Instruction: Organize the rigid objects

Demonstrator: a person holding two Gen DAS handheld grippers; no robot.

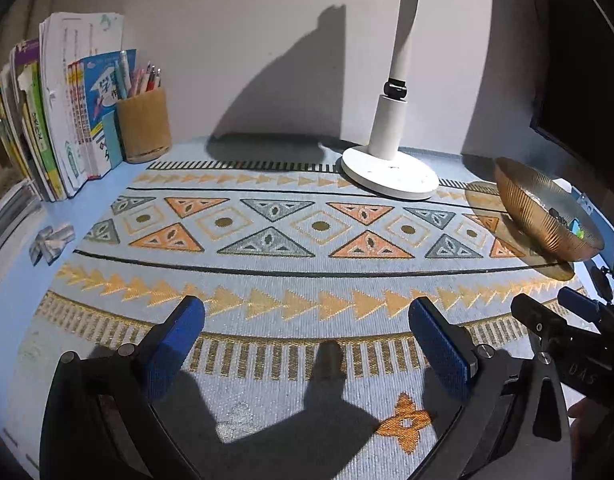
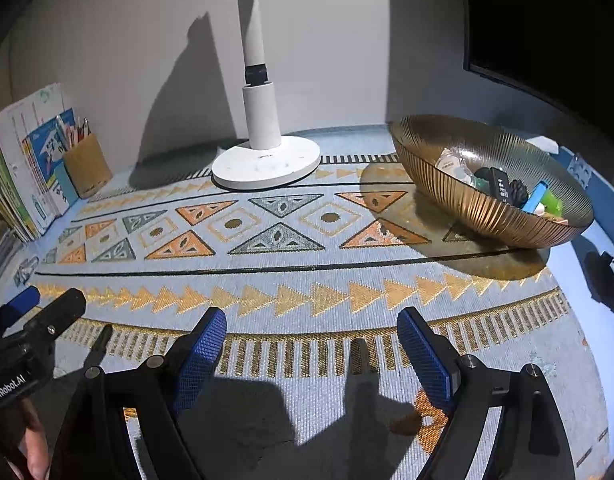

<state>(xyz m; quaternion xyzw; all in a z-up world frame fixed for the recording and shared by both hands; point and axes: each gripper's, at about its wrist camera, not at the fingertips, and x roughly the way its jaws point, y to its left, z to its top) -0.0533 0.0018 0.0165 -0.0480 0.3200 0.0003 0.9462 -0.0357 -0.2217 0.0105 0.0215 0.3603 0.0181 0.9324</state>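
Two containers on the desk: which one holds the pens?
The wooden cup beside the books at the left, pens standing upright in it. The ribbed amber bowl at the right holds mixed small items.

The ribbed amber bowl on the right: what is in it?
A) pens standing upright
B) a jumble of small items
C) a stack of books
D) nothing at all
B: the right wrist view shows the bowl holding several small things, among them a black block and a blue stick.

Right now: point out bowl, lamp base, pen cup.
bowl point(image 2: 467, 208), right wrist view, ribbed outer wall.
lamp base point(image 2: 267, 166), right wrist view, flat white disc.
pen cup point(image 1: 144, 126), left wrist view, front wall.
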